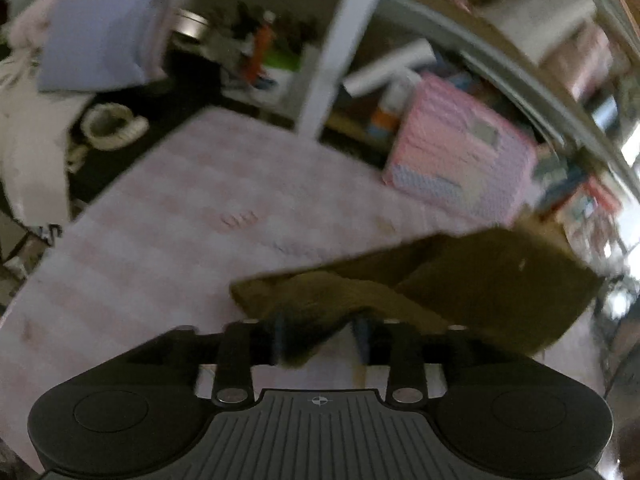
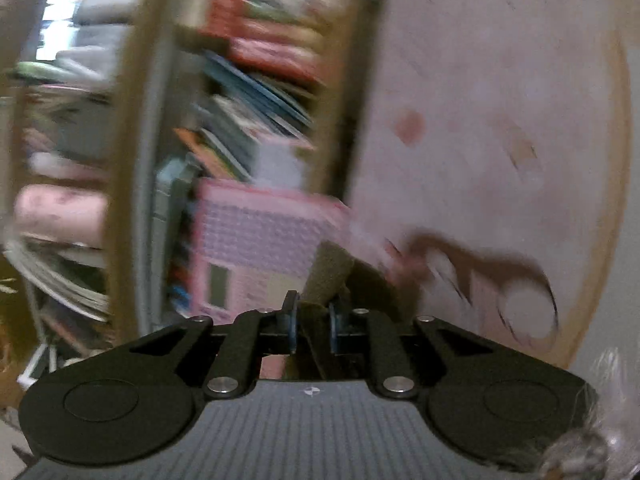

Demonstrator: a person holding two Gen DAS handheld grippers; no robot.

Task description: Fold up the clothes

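Two tools: left (image 1: 320, 332) apart over one olive garment (image 1: 460, 280), right (image 2: 313, 326) pinching it

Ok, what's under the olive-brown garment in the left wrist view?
The olive-brown garment lies over the pink-and-white checked cloth, which shows bare beyond its edges. Its near end sits bunched between the left gripper pads. Whatever lies beneath the garment's middle is covered.
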